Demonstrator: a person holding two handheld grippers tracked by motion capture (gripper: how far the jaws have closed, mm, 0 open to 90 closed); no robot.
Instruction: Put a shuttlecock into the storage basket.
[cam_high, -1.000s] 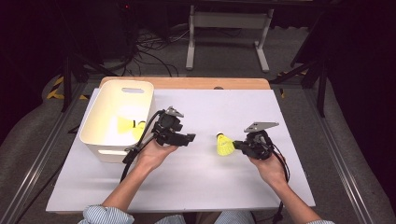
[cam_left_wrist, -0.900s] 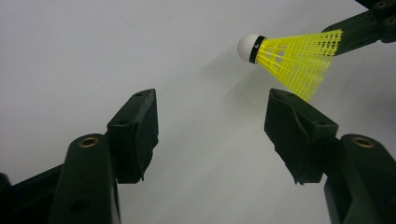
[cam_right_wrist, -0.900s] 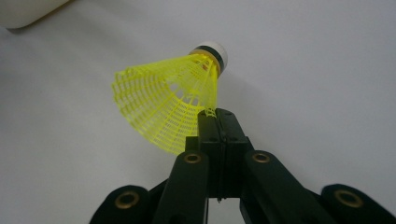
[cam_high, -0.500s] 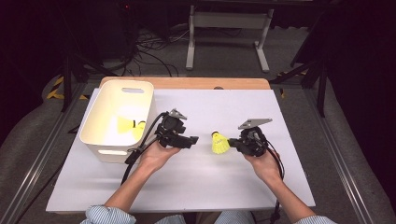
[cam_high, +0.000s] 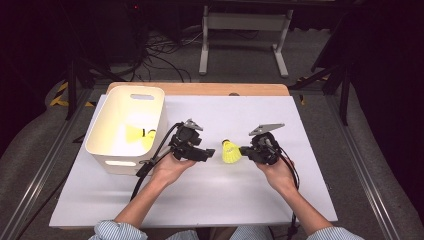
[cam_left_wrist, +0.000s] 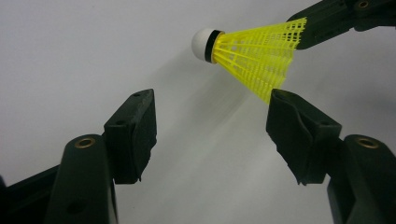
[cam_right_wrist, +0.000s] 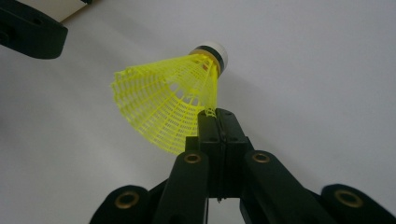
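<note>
Shuttlecock (cam_high: 230, 152) skirt pinched in clenched right hand-held gripper (cam_high: 243, 150); left hand-held gripper (cam_high: 211, 153) released, jaws spread just beside it, above tabletop (cam_high: 300, 130).

Black hand-held grippers (cam_high: 207, 153), striped sleeves (cam_high: 116, 231)

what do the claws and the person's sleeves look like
Both the left claw and the right claw are black, with brass-coloured rivets at the joints. A grey three-cornered plate tops each, and a black cable trails back from each. The sleeves are blue-and-white striped.
</note>
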